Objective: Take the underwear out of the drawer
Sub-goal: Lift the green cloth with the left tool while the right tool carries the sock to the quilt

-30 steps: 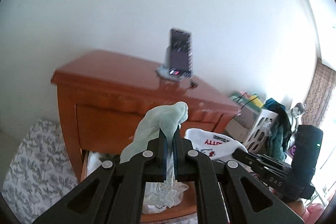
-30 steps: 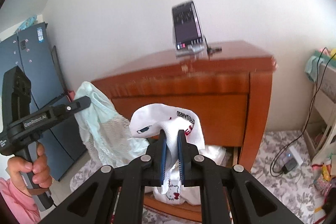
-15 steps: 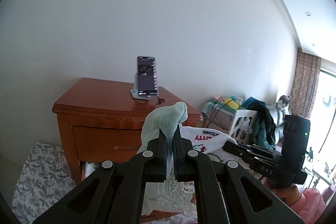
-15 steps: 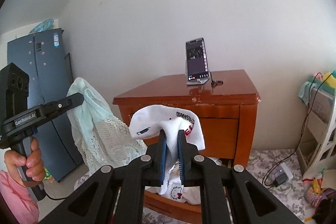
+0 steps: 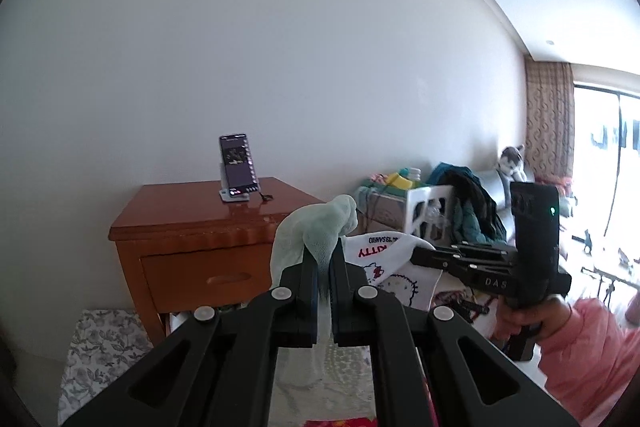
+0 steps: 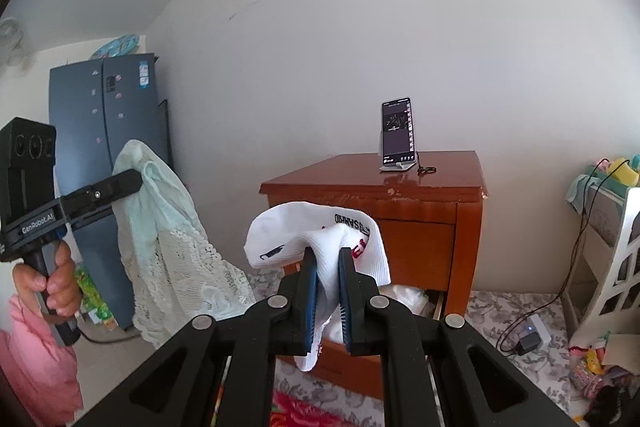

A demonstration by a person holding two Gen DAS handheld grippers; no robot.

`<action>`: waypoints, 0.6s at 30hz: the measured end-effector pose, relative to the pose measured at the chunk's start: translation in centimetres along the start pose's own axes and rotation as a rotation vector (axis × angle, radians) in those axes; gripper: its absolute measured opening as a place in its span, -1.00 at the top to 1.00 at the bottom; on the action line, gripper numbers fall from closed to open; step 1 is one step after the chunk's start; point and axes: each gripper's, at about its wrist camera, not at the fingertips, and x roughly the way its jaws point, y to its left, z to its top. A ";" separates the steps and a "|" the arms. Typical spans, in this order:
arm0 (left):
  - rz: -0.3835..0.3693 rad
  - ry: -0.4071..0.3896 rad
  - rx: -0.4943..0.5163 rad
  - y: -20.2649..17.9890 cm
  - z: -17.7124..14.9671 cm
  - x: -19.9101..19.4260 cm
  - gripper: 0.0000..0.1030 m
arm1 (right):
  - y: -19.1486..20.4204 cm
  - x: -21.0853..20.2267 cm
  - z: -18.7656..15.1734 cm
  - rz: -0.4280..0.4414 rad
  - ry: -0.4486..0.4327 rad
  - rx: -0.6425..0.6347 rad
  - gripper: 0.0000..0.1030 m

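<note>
Both garments are out: my left gripper [image 5: 324, 259] is clamped on the mint lace underwear [image 5: 316, 235], my right gripper [image 6: 327, 263] on the white printed underwear [image 6: 320, 239], the open bottom drawer [image 6: 416, 301] beyond my fingertips; only setting down remains.

Open drawer [image 6: 416, 297] mostly hidden behind white underwear [image 6: 320, 247].

Pale green lace underwear [image 5: 316, 239] pinched in the left gripper [image 5: 324, 263], wooden nightstand [image 5: 208, 239] beyond.

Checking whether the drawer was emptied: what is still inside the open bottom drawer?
In the right wrist view, pale fabric lies inside the open drawer; the held white underwear covers the rest.
</note>
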 end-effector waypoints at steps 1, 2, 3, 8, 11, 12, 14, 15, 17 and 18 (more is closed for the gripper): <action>-0.009 0.009 0.007 -0.4 -0.3 -0.3 0.91 | 0.1 -0.4 -0.3 0.005 0.005 -0.003 0.79; -0.018 0.022 0.017 -0.8 -0.7 -0.6 0.91 | 0.2 -0.8 -0.6 0.011 0.011 -0.008 0.79; -0.025 0.034 0.029 -1.2 -1.1 -0.7 0.91 | 0.4 -1.3 -1.0 0.015 0.018 -0.014 0.79; -0.041 0.105 0.071 -2.9 -3.6 -1.0 0.91 | 1.0 -3.2 -3.5 0.019 0.068 -0.034 0.78; -0.048 0.151 0.067 -3.4 -5.2 -0.7 0.91 | 1.3 -3.1 -5.4 0.002 0.142 -0.037 0.77; -0.050 0.172 0.064 -3.5 -5.8 -0.4 0.91 | 1.4 -3.0 -5.8 0.001 0.157 -0.038 0.77; -0.055 0.225 0.054 -3.5 -7.0 0.2 0.91 | 1.7 -2.4 -7.3 0.009 0.205 -0.041 0.77; -0.061 0.255 0.039 -3.4 -7.7 0.6 0.91 | 1.9 -2.0 -8.2 0.007 0.241 -0.041 0.77; -0.077 0.302 0.016 -3.2 -9.0 1.0 0.91 | 2.3 -1.2 -9.8 0.005 0.306 -0.045 0.77; -0.084 0.320 0.010 -3.2 -9.5 1.1 0.91 | 2.6 -0.7 -10.6 0.011 0.340 -0.049 0.77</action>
